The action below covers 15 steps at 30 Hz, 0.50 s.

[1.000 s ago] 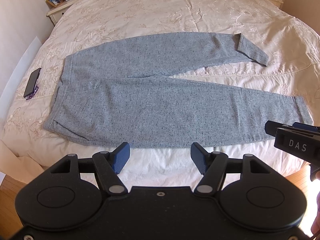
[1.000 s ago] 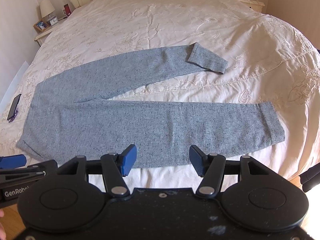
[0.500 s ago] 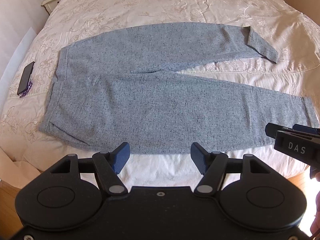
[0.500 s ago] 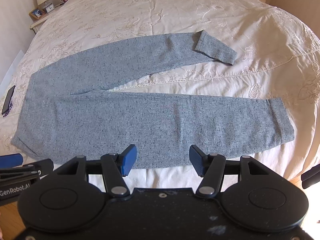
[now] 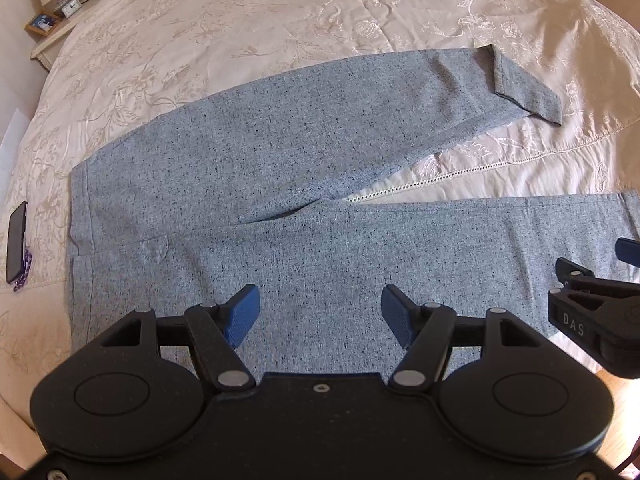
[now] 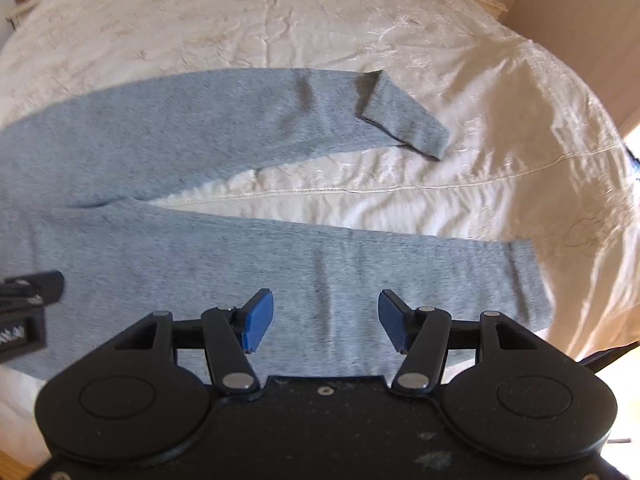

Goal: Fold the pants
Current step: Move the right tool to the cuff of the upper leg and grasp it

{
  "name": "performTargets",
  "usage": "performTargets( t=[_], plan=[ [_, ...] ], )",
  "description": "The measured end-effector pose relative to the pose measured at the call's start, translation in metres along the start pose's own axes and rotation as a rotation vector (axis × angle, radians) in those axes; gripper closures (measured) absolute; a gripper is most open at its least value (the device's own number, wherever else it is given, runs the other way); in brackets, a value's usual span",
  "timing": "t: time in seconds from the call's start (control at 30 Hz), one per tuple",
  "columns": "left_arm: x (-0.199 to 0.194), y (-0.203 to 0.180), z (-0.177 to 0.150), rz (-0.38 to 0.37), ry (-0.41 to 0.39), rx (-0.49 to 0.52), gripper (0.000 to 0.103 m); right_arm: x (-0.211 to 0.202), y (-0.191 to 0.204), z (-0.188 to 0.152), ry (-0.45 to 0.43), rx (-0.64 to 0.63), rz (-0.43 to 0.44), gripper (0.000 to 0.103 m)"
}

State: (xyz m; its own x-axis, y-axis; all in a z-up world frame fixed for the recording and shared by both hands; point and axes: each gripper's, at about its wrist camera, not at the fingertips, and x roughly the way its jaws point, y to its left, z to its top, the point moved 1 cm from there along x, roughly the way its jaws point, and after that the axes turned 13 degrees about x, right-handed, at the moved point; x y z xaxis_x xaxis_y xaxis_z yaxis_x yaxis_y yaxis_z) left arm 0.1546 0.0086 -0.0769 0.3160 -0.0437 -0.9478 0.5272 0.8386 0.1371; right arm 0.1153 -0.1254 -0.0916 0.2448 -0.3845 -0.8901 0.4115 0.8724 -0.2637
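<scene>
left hand-held gripper (image 5: 316,312) wide apart, empty | pants (image 5: 280,184) flat (unfolded)

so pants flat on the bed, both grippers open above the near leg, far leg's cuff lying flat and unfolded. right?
Not quite. The far leg's cuff is turned back on itself, clear in the left wrist view. The rest holds: pants flat on the bed, left gripper and right gripper open above the near leg.

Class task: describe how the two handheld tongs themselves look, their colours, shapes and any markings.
Both the left tongs and the right tongs are matte black plastic, with a wide body bearing two round discs, silver pivot pins and screws. Each ends in two angled black fingers tipped with ribbed blue pads. Seen from the left camera, the right tongs' side shows white letters "DAS". No cables or sleeves are visible.
</scene>
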Motion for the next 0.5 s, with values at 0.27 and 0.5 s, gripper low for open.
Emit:
performTargets(
  t=[0.27,0.5],
  plan=[
    [0.033,0.011,0.034,-0.01,0.035,-0.05,0.034,0.028,-0.006,0.02,-0.056,-0.103,-0.024,0.044],
    [0.043,0.013,0.065,0.054,0.045,-0.182,0.034,0.091,-0.048,0.087,-0.063,-0.097,0.098,0.05]
  ],
)
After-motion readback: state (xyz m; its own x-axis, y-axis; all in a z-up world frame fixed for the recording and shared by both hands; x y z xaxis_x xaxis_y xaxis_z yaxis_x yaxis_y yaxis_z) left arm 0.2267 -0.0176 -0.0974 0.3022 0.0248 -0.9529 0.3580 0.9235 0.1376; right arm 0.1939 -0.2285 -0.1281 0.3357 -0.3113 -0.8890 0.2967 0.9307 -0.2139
